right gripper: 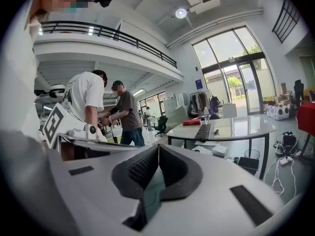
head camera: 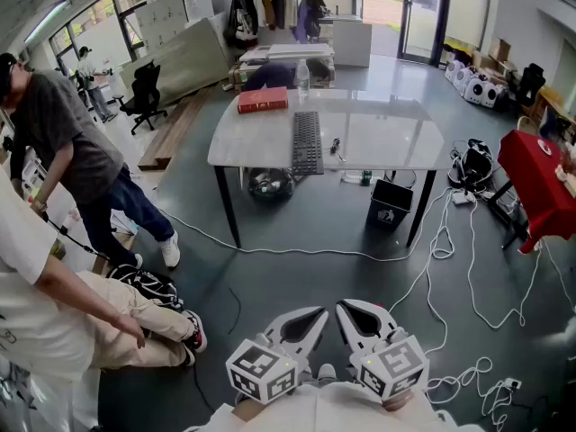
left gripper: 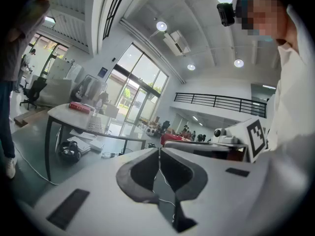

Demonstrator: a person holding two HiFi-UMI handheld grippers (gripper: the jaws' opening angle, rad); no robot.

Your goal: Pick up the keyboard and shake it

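A dark keyboard (head camera: 307,141) lies lengthwise on the white table (head camera: 387,138) across the room; it also shows as the keyboard (right gripper: 204,131) in the right gripper view and faintly as the keyboard (left gripper: 94,125) in the left gripper view. My left gripper (head camera: 319,316) and right gripper (head camera: 344,310) are held close to my body at the bottom of the head view, far from the table. Both are shut with nothing between the jaws: the left gripper (left gripper: 158,151) and the right gripper (right gripper: 158,149) show their tips meeting.
A red book (head camera: 262,100) and a water bottle (head camera: 302,77) stand on the table beside a small dark item (head camera: 335,145). White cables (head camera: 450,241) trail over the floor. Two people (head camera: 76,169) are at the left. A black bin (head camera: 391,203) sits under the table.
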